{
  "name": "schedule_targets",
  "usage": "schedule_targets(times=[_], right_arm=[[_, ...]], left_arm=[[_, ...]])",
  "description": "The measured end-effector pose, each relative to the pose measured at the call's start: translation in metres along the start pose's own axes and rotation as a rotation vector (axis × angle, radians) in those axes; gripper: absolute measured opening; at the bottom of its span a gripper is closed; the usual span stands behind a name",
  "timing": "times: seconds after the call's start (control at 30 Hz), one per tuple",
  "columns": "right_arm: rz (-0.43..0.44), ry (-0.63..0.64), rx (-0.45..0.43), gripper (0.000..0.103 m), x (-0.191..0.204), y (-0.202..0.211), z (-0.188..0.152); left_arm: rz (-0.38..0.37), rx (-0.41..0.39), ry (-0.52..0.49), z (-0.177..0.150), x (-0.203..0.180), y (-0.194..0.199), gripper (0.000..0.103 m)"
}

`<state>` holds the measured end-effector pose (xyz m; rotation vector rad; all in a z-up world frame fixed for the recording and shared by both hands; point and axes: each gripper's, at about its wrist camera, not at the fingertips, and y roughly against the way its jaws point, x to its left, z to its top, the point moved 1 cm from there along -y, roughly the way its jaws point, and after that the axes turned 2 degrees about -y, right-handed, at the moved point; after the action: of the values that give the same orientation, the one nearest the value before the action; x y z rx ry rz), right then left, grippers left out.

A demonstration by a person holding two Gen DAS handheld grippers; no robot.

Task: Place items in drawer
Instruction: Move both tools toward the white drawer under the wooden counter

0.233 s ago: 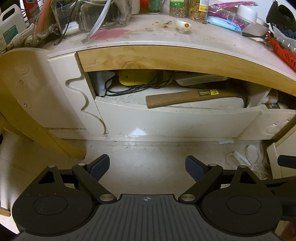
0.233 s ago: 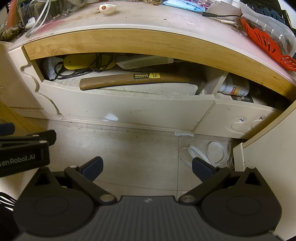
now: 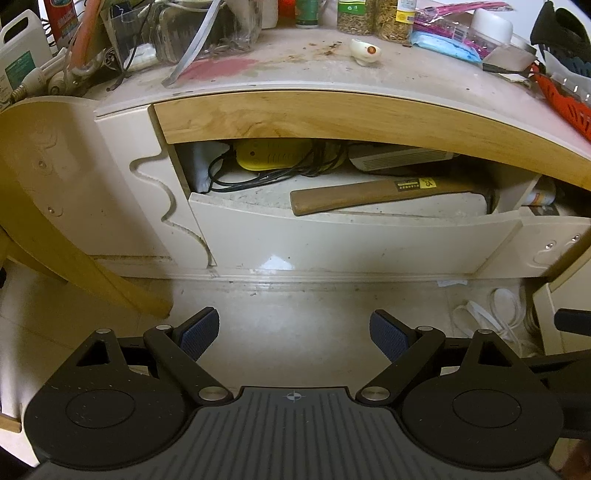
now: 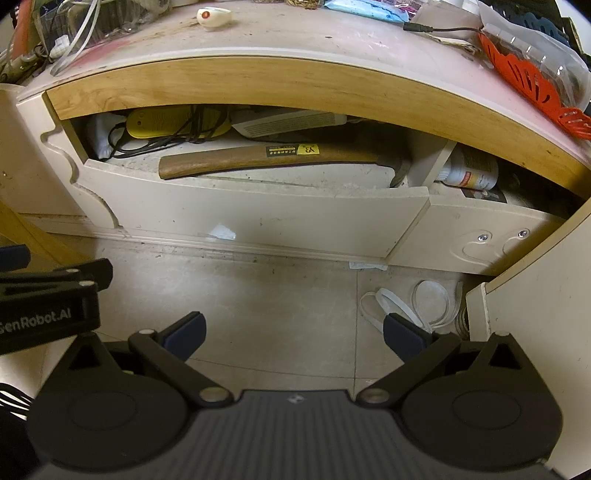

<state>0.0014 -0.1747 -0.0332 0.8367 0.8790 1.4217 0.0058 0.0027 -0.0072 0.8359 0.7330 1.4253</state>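
A pale, scuffed tiled floor [image 4: 288, 306] fills the lower part of the room, and above it stands a cream cabinet with a worn, stained countertop [image 3: 314, 70] edged in a light wooden band [image 3: 332, 114]. The top is crowded along its back edge with jars, bottles, a clear plastic tub and packets, with an orange slotted plastic piece [image 4: 528, 85] at the right end and a small white oval gadget with a red dot [image 4: 214, 16] lying alone nearer the front. Under the wooden band the drawer [image 3: 351, 243] stands pulled out, its cream front panel glossy and dusty. Inside it a hammer [image 4: 277, 157] with a wooden handle lies lengthwise near the front, its head toward the right end; behind it sit a yellow device [image 3: 273, 153] tangled in black cable [image 3: 258, 177] and a flat white ribbed unit [image 3: 399, 158]. A neighbouring compartment to the right holds a white bottle [image 4: 469, 170] on its side. White straps [image 4: 406, 302] lie looped on the floor by the cabinet's right corner. The left gripper [image 3: 293, 332] hangs low over the floor, jaws wide apart and empty; the right gripper [image 4: 291, 332] does likewise, spread and holding nothing.
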Motion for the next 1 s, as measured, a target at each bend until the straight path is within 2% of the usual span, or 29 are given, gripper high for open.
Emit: schedule_targets(times=[1.0], right_arm=[[-0.021,-0.045,-0.026,0.103,-0.012,-0.004,0.004]], left_arm=[[-0.003,-0.006,-0.012,0.005,-0.001,-0.012,0.09]])
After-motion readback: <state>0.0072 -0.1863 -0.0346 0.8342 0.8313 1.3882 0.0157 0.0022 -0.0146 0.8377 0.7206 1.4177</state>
